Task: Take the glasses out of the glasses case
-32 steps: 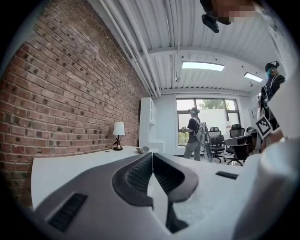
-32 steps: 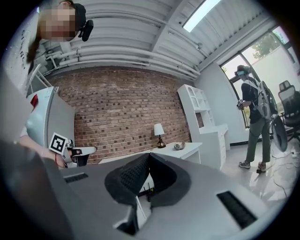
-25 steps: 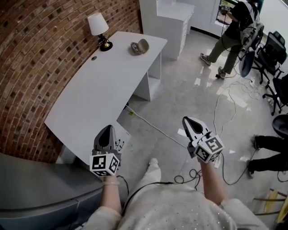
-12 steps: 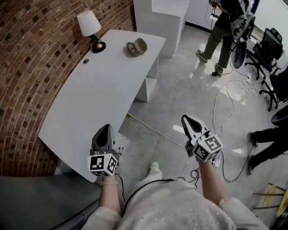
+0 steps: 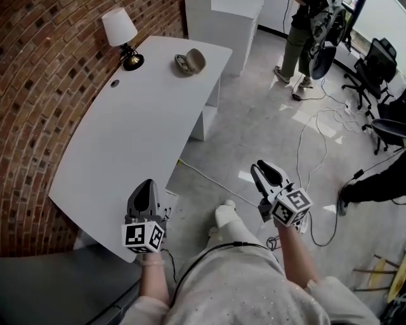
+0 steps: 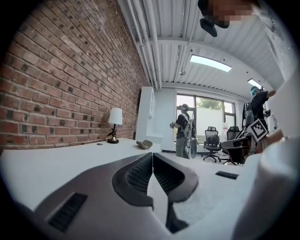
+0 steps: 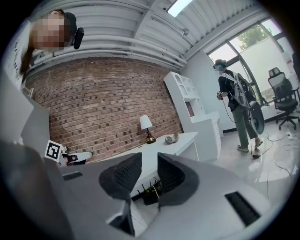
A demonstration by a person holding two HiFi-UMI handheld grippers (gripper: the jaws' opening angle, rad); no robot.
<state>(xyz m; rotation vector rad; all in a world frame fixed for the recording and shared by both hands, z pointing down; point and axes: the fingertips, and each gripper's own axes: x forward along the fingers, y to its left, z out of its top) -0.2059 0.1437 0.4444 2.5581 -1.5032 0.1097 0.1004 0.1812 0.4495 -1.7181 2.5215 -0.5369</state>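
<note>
The glasses case (image 5: 189,62) lies open, a tan clamshell, on the far end of the white desk (image 5: 139,127). It is too small to tell what is inside. It also shows far off in the left gripper view (image 6: 144,144) and the right gripper view (image 7: 171,138). My left gripper (image 5: 147,186) hovers at the desk's near edge, its jaws shut with nothing in them (image 6: 152,157). My right gripper (image 5: 260,170) is over the floor to the right of the desk. Its jaws have just been opening and stand apart with nothing between them (image 7: 149,161).
A table lamp (image 5: 120,35) stands at the desk's far left corner, by the brick wall (image 5: 38,95). A white cabinet (image 5: 228,19) is behind the desk. A person (image 5: 304,32), office chairs (image 5: 374,63) and floor cables (image 5: 317,139) fill the right. A power strip (image 7: 150,192) lies under the desk.
Both grippers have come forward toward the desk and a little lower. The right gripper's jaws went from shut to open. The left gripper stays shut.
</note>
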